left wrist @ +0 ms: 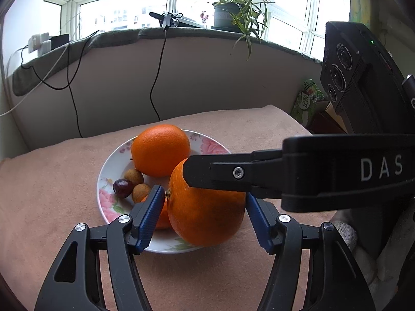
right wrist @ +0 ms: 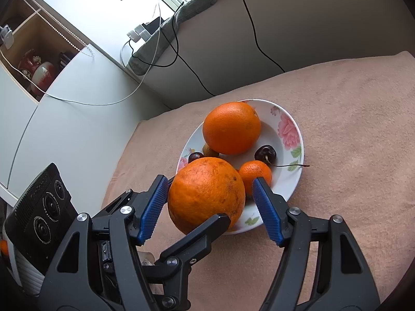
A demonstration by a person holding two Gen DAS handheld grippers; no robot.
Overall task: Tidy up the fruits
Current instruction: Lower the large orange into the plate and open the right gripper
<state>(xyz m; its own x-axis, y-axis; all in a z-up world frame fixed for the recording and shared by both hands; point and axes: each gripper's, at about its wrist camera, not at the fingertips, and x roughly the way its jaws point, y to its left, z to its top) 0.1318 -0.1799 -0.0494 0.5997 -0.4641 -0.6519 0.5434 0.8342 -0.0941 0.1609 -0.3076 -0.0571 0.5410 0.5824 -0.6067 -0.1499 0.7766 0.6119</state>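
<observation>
Two oranges (right wrist: 206, 194), one tangerine (right wrist: 255, 172)

Daylight pours through a white-framed window (left wrist: 168, 2) above a sill draped in grey cloth (left wrist: 109, 37). A potted spider plant (left wrist: 233, 13) stands on the sill, and black cables (left wrist: 158, 72) hang down the pale wall (left wrist: 207, 77). A pinkish cloth (left wrist: 52, 194) covers the counter. White cabinets (right wrist: 59, 119) stand at one side, with an open wooden shelf (right wrist: 39, 51) holding red jars.

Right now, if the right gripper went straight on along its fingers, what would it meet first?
Most likely the big orange, which already sits between the right gripper's blue pads. Beyond it lie the small mandarin and the floral plate; depth is unclear.
</observation>
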